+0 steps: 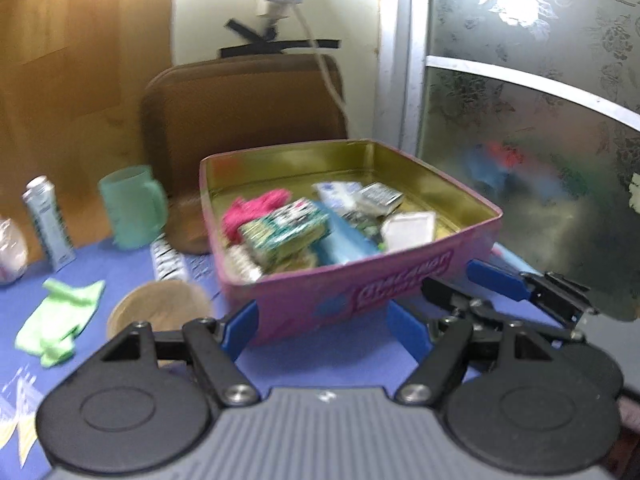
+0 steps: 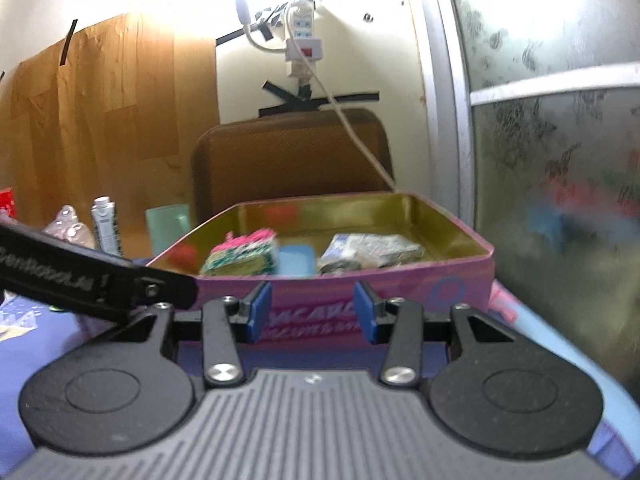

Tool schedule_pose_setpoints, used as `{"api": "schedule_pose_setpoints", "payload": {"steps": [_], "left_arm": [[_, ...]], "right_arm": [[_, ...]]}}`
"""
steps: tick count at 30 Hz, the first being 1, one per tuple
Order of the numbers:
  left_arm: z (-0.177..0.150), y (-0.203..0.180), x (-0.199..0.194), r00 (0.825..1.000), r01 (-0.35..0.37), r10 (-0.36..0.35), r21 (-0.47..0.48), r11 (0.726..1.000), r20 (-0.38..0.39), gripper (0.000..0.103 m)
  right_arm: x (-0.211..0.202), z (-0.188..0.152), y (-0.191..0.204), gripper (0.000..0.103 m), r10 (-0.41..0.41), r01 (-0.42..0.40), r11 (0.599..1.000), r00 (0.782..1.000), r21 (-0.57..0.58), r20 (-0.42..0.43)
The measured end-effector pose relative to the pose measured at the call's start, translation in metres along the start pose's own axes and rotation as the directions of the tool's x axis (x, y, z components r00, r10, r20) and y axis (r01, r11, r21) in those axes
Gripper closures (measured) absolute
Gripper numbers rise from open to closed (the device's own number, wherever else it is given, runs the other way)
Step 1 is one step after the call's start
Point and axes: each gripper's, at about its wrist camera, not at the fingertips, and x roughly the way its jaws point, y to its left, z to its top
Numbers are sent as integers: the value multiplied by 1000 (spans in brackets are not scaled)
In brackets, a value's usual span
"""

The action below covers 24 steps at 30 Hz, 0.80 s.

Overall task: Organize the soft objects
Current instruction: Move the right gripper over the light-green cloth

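At the far left of the left wrist view a white bottle (image 1: 47, 224) stands upright on the blue-covered bench (image 1: 120, 276), with a crumpled green cloth (image 1: 60, 322) lying flat below it in the lower left of the frame. A pale green mug (image 1: 134, 206) stands just right of the bottle, and a round wooden lid or dish (image 1: 160, 312) lies on the bench beside the cloth. In the middle of the frame sits a pink tin (image 1: 360, 300) with a gold inside, holding a pink knitted piece (image 1: 250, 210), a green patterned packet (image 1: 286, 232), a blue packet (image 1: 342, 236) and some white packets at the back right. The left tool (image 1: 324, 326) hovers low before the tin's near wall, its blue fingers spread with nothing between them. To the right of it, at the tin's near right corner, the right tool (image 1: 494, 278) shows from the side; its blue fingers are apart in the right wrist view (image 2: 312, 310), aimed at the tin's near wall (image 2: 340, 288) and pinching nothing. A brown padded case (image 1: 240, 112) leans against the wall behind the tin, and frosted patterned glass (image 1: 540, 120) fills the right of the frame
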Motion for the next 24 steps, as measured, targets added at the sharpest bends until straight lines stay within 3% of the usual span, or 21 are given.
{"api": "schedule_pose_setpoints", "payload": {"steps": [7, 12, 24], "left_arm": [[-26, 35, -27, 995, -101, 101, -28, 994, -4, 30], [-44, 73, -37, 985, -170, 168, -93, 981, -28, 30], [-84, 148, -46, 946, -325, 318, -174, 930, -70, 29]], "right_arm": [[-2, -3, 16, 55, 75, -68, 994, 995, 86, -73], [-4, -1, 46, 54, 152, -145, 986, 984, 78, -92], [0, -1, 112, 54, 286, -284, 958, 945, 36, -161]]}}
